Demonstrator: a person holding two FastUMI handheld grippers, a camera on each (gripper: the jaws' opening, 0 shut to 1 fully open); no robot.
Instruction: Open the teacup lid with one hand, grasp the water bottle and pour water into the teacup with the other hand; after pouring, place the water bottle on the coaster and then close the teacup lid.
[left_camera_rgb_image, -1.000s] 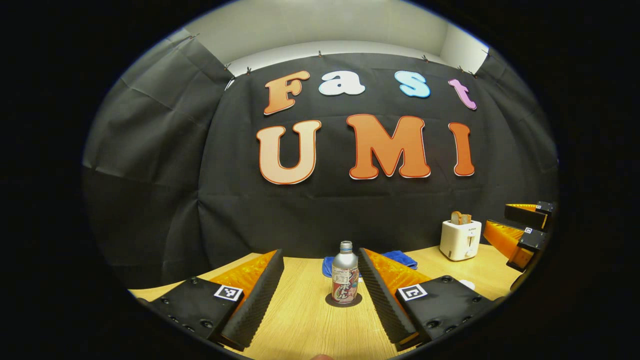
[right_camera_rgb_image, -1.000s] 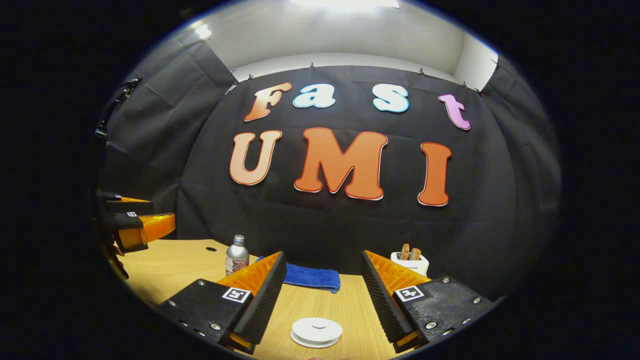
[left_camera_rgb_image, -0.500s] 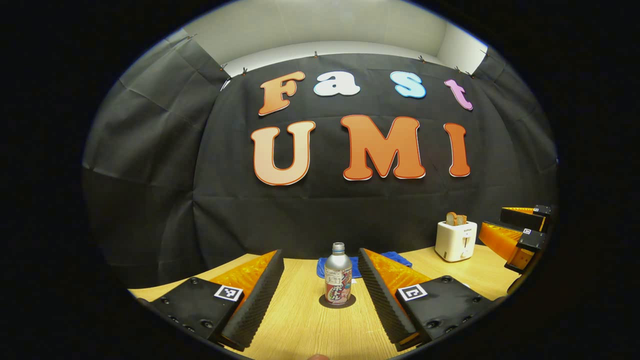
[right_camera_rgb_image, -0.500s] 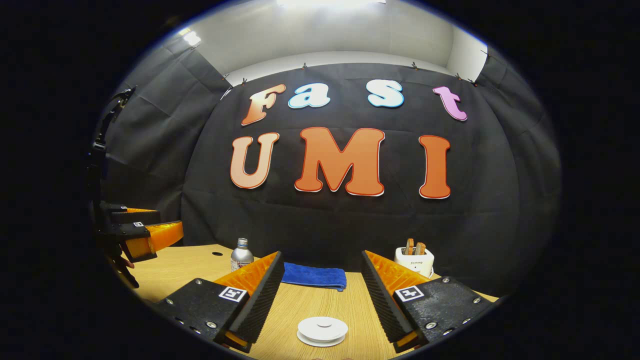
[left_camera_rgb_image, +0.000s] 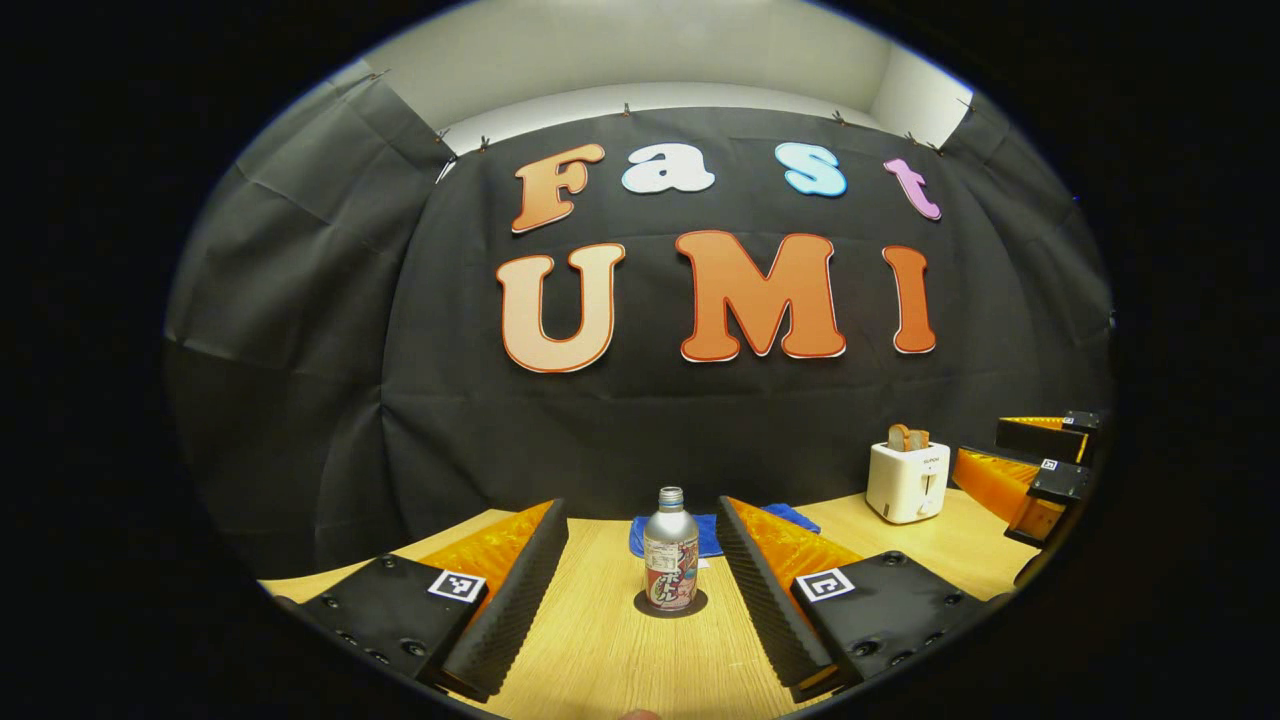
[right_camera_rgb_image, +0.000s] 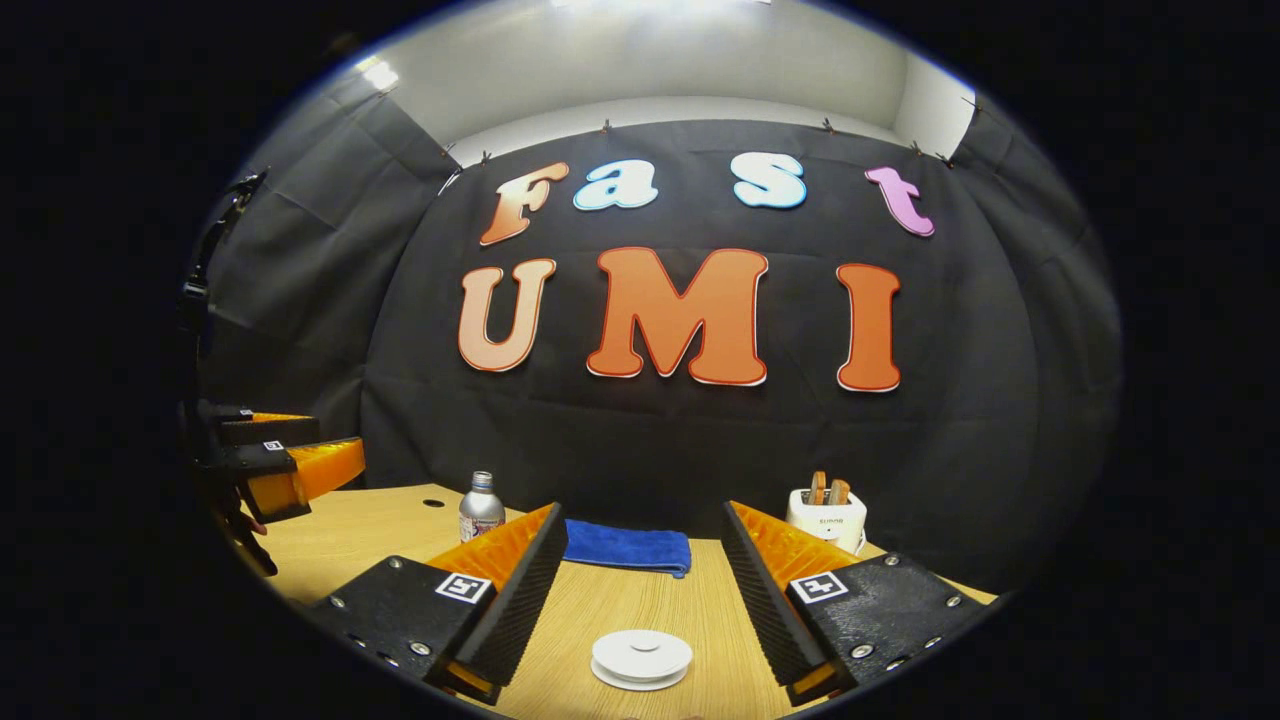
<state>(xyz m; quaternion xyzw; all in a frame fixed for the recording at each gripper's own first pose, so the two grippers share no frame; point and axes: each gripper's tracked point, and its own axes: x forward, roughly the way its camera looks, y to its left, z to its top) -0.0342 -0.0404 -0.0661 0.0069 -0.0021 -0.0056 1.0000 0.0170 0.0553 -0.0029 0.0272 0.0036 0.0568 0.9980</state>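
- a white toaster (left_camera_rgb_image: 908, 482) with bread slices in its slots stands at the far right of the wooden table (left_camera_rgb_image: 610, 650), and a folded blue cloth (right_camera_rgb_image: 627, 547) lies by the black wall behind the bottle; nothing stands between either gripper and its target.
- the table is pale wood with a fine grain; the gripper fingers are orange plastic lined with ribbed black foam pads (left_camera_rgb_image: 512, 600), on black bodies with small square markers.
- the water bottle (left_camera_rgb_image: 670, 551) — silver metal, rounded shoulder, narrow threaded neck, printed red-and-white label — stands upright on a dark round coaster (left_camera_rgb_image: 671, 604).
- the left gripper (left_camera_rgb_image: 640, 600) has its jaws spread wide, apart from the bottle, which stands just ahead between the fingertips.
- the right gripper (right_camera_rgb_image: 640, 615) is also spread wide and holds nothing; the white round teacup lid (right_camera_rgb_image: 641, 657) sits low between its fingers, closed over the cup.
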